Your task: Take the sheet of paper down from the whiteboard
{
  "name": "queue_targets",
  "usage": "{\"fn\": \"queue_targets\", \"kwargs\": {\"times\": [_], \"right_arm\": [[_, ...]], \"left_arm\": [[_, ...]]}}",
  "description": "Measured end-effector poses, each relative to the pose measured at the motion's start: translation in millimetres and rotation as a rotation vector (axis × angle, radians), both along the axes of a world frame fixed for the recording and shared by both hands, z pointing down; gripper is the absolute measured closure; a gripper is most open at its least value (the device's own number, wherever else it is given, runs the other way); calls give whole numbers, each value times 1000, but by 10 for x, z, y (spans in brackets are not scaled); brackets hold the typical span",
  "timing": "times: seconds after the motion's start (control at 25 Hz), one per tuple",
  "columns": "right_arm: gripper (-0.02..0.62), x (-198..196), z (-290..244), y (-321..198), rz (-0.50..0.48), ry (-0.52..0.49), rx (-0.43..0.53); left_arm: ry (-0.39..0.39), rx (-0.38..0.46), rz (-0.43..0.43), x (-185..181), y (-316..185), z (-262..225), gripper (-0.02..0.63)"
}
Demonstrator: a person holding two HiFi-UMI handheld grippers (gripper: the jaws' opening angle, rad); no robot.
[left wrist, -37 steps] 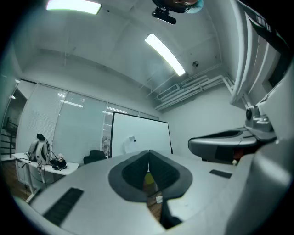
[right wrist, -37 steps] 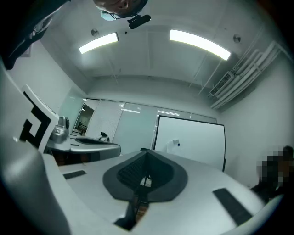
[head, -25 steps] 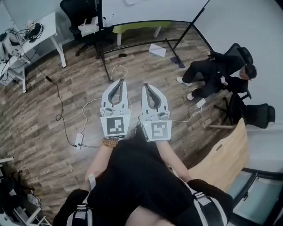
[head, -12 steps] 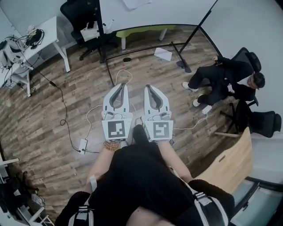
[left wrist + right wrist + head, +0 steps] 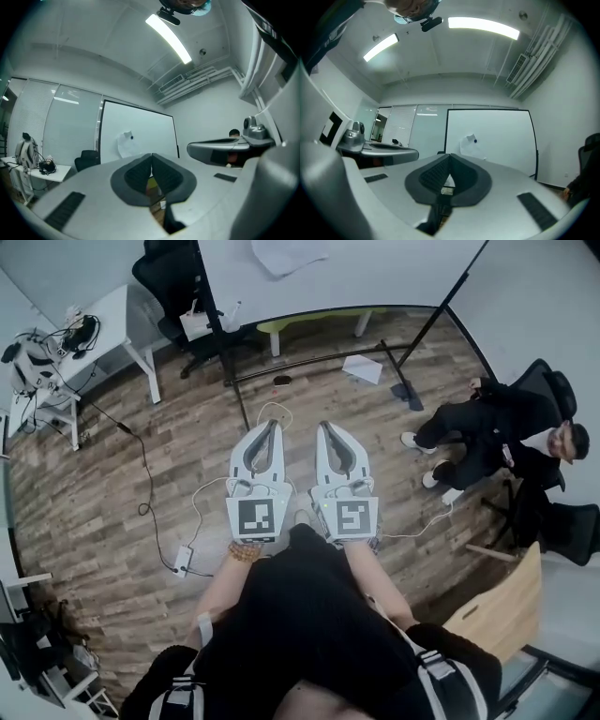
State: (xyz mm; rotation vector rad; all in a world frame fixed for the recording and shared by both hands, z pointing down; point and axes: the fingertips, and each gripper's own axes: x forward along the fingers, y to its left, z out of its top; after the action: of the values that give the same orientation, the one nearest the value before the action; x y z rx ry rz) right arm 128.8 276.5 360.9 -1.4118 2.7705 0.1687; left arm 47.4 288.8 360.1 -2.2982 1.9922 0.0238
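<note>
In the head view, the left gripper (image 5: 271,426) and the right gripper (image 5: 326,426) are held side by side and level above a wooden floor (image 5: 122,474). Both are pointed toward the whiteboard (image 5: 394,268) at the top of the frame. The sheet of paper (image 5: 289,253) is seen on that board, well apart from both grippers. A white worktop (image 5: 111,307) stands at the left and a seated person (image 5: 492,423) is at the right. A second loose sheet (image 5: 363,368) lies on the floor near the board's stand.

In the left gripper view, the left gripper (image 5: 151,155) is shown with its jaws brought together at the tips, and nothing is held between them. Beyond them the whiteboard (image 5: 150,126) stands upright. The sheet of paper (image 5: 124,146) is fixed to its left part by a small dark magnet (image 5: 131,137) near the sheet's top.

In the right gripper view, the right gripper (image 5: 449,156) is likewise closed and empty. The whiteboard (image 5: 506,136) is seen ahead, with the sheet of paper (image 5: 471,147) hanging under the magnet (image 5: 475,139).

The sheet is judged to be light, thin and limp, and easily creased or torn. Only one fastening point can be made out. Hold is probably best taken at a free lower edge or corner, away from the magnet, once the jaws are opened. The sheet should then be slid out gently or the magnet lifted off, not jerked.
</note>
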Motion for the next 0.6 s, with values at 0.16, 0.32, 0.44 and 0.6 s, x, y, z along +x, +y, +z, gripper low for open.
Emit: {"fn": "queue_targets", "kwargs": {"times": [0.16,0.32,0.44,0.6], "right_arm": [[595,146,55,-305,-22,-18,-12],[597,220,62,-656,-55,-12,-1],[596,170,80,-837,-76,-23,0],[597,82,142,-967,-101,-5,-4]], "left_arm": [[-20,-16,-18,132,-288,52,592],[-17,-10,-44,219,-588,35,592],[9,-6,-65,212,-695,49,592],[3,-41,-75,139,-840,169,592]]}}
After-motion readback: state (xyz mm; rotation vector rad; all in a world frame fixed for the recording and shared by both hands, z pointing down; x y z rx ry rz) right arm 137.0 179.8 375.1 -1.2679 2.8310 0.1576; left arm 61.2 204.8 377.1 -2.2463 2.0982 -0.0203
